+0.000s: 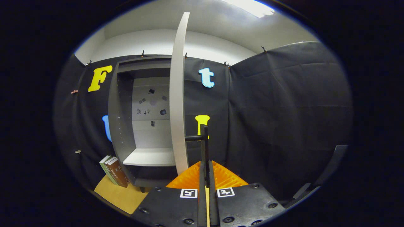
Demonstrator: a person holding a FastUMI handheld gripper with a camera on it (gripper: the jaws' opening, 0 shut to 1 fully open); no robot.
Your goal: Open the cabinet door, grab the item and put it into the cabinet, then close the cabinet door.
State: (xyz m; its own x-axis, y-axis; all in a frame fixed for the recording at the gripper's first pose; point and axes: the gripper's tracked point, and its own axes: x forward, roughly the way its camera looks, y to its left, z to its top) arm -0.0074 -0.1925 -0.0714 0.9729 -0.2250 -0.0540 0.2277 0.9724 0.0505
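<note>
The cabinet door (177,94) stood open, seen edge-on, swung out toward the gripper (206,170). A dark handle (204,142) projected from the door's edge at 3 o'clock. The handle's upright bar ran down between the two fingers, which sat narrow, closed on the bar from both sides. The gripper therefore held the handle.

The cabinet (126,119) lay at 9 o'clock of the door. Its interior showed a pale back panel with small dark marks and one pale shelf (148,157) with nothing visibly resting on it. The item to be stored appeared to be the books (113,171), which leaned against the cabinet's lower left corner, at 8 o'clock of the shelf, outside the cabinet.

Judged from this layout, the door-opening step was at or near completion, and the grab step had not yet begun. The next move would call for releasing the handle, backing clear of the door edge, and swinging left and down toward the books. The open door stood between the gripper and the books, so the approach would need to pass around it.

The books rested on a yellow-tan desk (120,195). Black cloth walls (284,110) enclosed the booth, with a white wall and ceiling light (252,6) above.
</note>
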